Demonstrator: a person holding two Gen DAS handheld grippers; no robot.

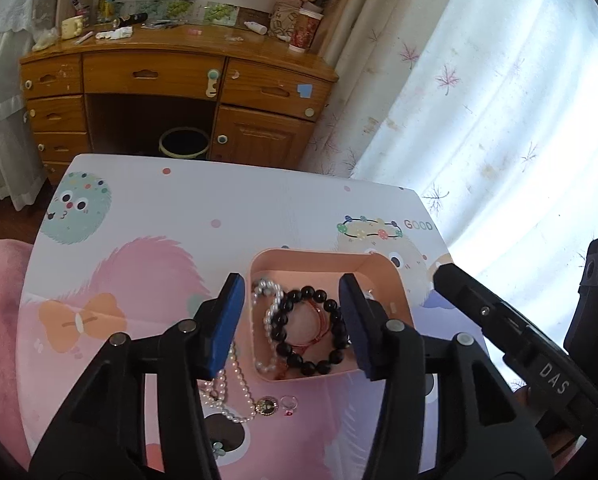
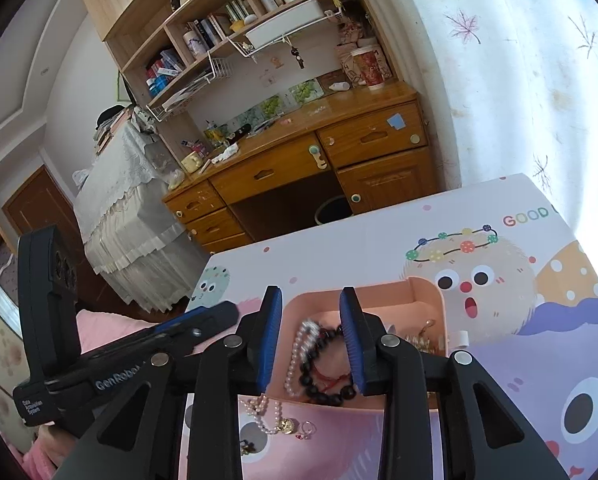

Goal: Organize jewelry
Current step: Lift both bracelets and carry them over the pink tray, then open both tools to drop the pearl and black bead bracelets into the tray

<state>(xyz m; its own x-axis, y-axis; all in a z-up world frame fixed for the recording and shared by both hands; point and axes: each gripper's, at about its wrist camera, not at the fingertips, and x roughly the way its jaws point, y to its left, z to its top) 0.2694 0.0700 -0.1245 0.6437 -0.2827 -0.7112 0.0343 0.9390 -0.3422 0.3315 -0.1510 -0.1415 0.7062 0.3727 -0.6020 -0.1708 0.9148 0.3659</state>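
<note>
While a black bead bracelet [image 1: 309, 330] and pearl strand [image 1: 269, 308] already lie in the pink box [image 1: 395, 284], both hand-held grippers, left [image 1: 295, 326] and right [image 2: 309, 342], hover spread and empty; a pearl necklace [image 1: 235, 394], pendant [image 1: 266, 406] and ring [image 1: 289, 402] remain on the surface [image 1: 219, 208].

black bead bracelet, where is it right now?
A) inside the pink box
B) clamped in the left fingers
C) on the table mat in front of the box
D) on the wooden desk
A: the black bead bracelet lies inside the pink box beside a pearl strand, and both the left gripper and the right gripper are open and hold nothing.
</note>
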